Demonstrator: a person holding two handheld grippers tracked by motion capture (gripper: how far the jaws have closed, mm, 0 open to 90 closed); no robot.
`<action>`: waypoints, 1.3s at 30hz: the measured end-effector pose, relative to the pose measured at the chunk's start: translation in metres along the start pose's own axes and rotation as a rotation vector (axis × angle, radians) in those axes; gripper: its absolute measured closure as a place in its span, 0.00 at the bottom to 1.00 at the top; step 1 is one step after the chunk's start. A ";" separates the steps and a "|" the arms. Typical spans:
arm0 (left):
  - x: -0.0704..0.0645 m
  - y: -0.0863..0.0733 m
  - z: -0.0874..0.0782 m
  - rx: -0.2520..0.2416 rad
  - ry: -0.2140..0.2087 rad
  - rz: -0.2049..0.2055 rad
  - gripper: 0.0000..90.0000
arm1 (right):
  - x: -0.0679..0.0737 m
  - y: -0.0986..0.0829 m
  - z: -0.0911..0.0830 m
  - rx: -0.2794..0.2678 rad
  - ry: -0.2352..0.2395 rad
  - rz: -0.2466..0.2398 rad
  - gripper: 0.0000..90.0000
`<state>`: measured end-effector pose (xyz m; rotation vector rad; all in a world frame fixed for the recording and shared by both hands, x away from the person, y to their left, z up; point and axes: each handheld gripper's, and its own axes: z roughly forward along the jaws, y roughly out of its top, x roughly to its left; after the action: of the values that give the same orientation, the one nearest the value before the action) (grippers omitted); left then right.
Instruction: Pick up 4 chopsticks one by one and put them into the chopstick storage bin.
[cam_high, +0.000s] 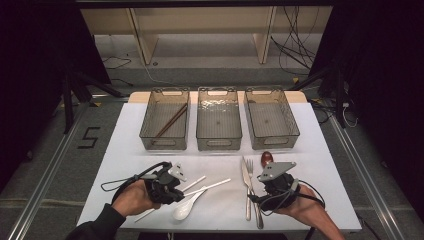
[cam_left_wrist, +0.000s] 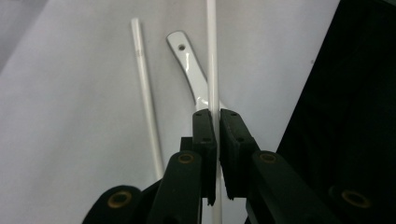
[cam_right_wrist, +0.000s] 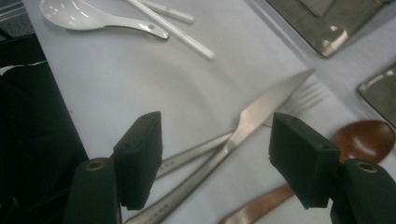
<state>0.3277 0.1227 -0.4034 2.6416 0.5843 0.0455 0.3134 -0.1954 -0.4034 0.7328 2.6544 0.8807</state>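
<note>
The white chopstick (cam_left_wrist: 212, 56) is pinched between the left gripper (cam_left_wrist: 216, 122) fingers beside the ceramic spoon (cam_left_wrist: 189, 63), which may be dragged along; right gripper (cam_right_wrist: 224, 154) fingers are spread wide above the knife (cam_right_wrist: 261, 109).

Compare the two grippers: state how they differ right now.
The left gripper is shut on a white chopstick; the right gripper is open and holds nothing. The left gripper is by the white spoon, the right gripper over the knife and fork. Both have black jaws.

three bins (cam_high: 219, 120) stand side by side at the counter's (cam_high: 125, 150) back; chopsticks (cam_high: 207, 187) and spoon (cam_high: 187, 207) lie front left, knife (cam_high: 246, 175) and fork (cam_high: 251, 172) front right.
</note>
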 end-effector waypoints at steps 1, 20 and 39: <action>-0.002 0.002 0.000 -0.003 -0.003 0.009 0.94 | 0.002 0.002 0.001 0.000 0.002 -0.007 0.39; 0.039 0.021 -0.035 -0.109 0.151 -0.053 0.95 | 0.003 0.004 0.002 0.005 0.003 -0.014 0.40; 0.137 0.026 -0.072 -0.235 0.338 -0.276 0.95 | 0.001 0.001 0.001 0.006 -0.002 0.001 0.40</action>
<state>0.4537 0.1861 -0.3354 2.3171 0.9850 0.4546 0.3135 -0.1942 -0.4038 0.7368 2.6568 0.8719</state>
